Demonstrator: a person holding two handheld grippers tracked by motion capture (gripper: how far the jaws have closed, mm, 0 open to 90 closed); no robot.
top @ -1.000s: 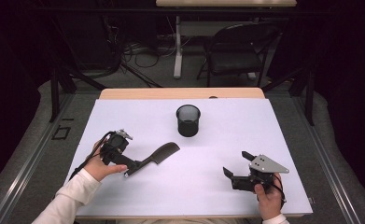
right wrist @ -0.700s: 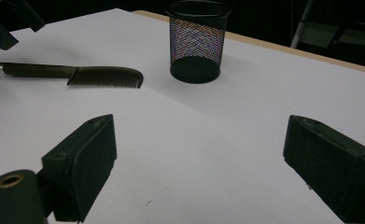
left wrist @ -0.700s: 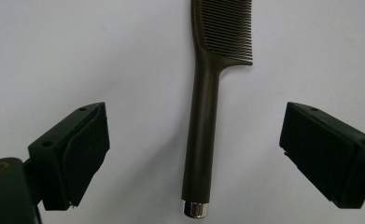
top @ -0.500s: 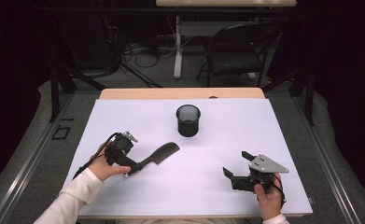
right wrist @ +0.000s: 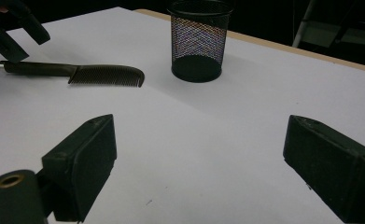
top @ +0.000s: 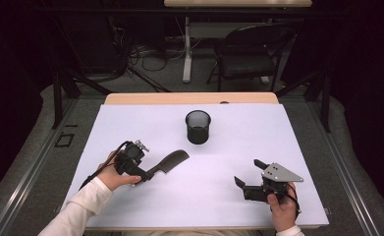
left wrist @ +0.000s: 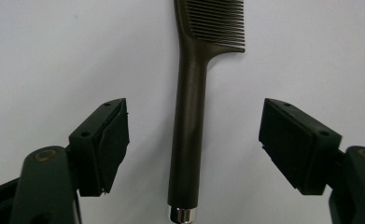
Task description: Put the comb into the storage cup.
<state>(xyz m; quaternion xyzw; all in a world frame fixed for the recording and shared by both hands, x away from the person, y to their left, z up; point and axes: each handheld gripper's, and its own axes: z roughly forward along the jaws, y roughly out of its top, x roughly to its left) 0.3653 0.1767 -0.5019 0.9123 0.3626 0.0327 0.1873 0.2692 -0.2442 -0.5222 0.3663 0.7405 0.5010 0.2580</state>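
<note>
Over the last second the left gripper [top: 139, 173] has moved in over the comb [top: 170, 161] — its handle now lies between the wide-open jaws, untouched, so a grasp looks imminent. The comb lies flat on the table [top: 238, 137], left of the mesh cup [top: 198, 126]. The right gripper [top: 248, 181] rests near the front edge, jaws wide, empty.

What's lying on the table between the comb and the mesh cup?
Nothing: in the right gripper view, bare white table runs from the comb to the mesh cup.
</note>
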